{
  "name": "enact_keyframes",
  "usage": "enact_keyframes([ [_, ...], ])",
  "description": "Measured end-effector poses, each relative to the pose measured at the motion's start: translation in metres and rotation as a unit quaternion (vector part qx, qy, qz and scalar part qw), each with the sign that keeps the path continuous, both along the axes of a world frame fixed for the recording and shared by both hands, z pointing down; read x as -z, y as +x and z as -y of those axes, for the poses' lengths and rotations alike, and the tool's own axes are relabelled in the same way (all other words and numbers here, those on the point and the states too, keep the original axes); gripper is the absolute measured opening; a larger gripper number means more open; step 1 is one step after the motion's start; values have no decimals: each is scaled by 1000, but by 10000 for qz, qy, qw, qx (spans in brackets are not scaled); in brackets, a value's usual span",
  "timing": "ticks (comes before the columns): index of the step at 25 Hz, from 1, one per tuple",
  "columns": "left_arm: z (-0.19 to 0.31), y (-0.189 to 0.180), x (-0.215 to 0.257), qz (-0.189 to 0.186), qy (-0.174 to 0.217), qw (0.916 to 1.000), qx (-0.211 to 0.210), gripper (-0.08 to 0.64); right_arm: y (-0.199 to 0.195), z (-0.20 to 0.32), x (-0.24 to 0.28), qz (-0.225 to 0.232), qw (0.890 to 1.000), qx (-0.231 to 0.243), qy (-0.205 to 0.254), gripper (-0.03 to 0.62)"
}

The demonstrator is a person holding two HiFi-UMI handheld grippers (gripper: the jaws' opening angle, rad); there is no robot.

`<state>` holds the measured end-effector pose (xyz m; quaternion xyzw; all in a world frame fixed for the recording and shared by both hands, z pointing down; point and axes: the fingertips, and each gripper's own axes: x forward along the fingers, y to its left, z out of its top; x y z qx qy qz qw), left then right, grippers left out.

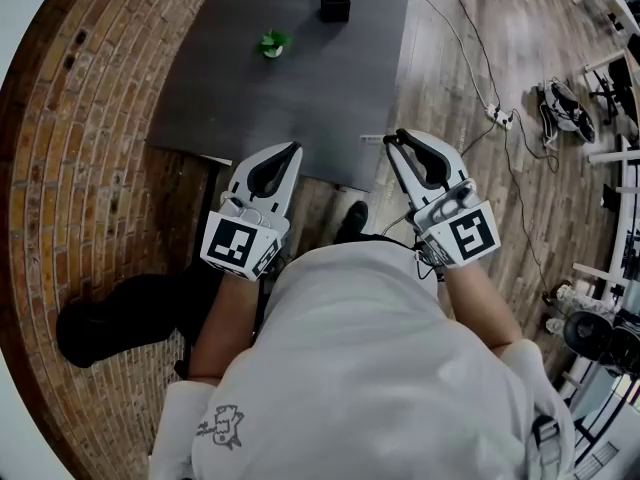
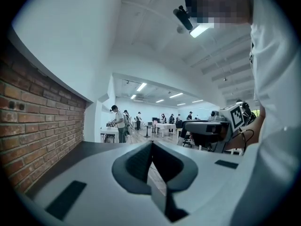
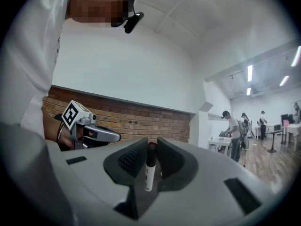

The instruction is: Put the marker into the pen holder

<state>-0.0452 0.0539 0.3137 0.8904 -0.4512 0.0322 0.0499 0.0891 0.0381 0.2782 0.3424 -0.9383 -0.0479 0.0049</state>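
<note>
While the marker (image 3: 149,169) sits pinched between the jaws of the right gripper (image 1: 398,140), the job is, as I judge it, the carry towards the pen holder (image 1: 334,3), and it calls for a steady grip more than haste. In the right gripper view the marker runs up the middle of the frame, white barrel low and dark cap at the top near the jaw tips, with a pad pressing on either side. Whether it is truly upright I cannot tell from that view. The pen holder, a small black box, stands at the top centre of the head view on the far part of the dark grey table (image 1: 300,98), well apart from both grippers, which hang low in the frame just in front of the person's body. A small green thing (image 1: 272,43) sits to the holder's lower left and is best kept out of the path. I would bring the right gripper up over the table's near edge, keep the pinch unchanged, stop above the holder's open top with one end of the marker pointing down into it, and spread the jaws only once that end is inside the rim. The left gripper (image 1: 296,148) has its jaws pressed together on nothing and can stay aside.
</note>
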Motion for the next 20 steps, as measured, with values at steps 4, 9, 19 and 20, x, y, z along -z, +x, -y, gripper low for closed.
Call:
enact_keyframes([
  [4,36,24,-1,55,-27,10000,0,11,20,40,2,63,10000,24,-5,69],
  [9,66,43,-6,91,-86,9999,-16,11,38,76,2,164,9999,13,-5,69],
  [19,116,37,-23,194,-297,9993,-123,11,34,131,-8,221,9996,-107,-163,69],
  [20,123,32,-26,191,-324,9992,-139,11,30,137,-10,215,9995,-133,-175,69],
])
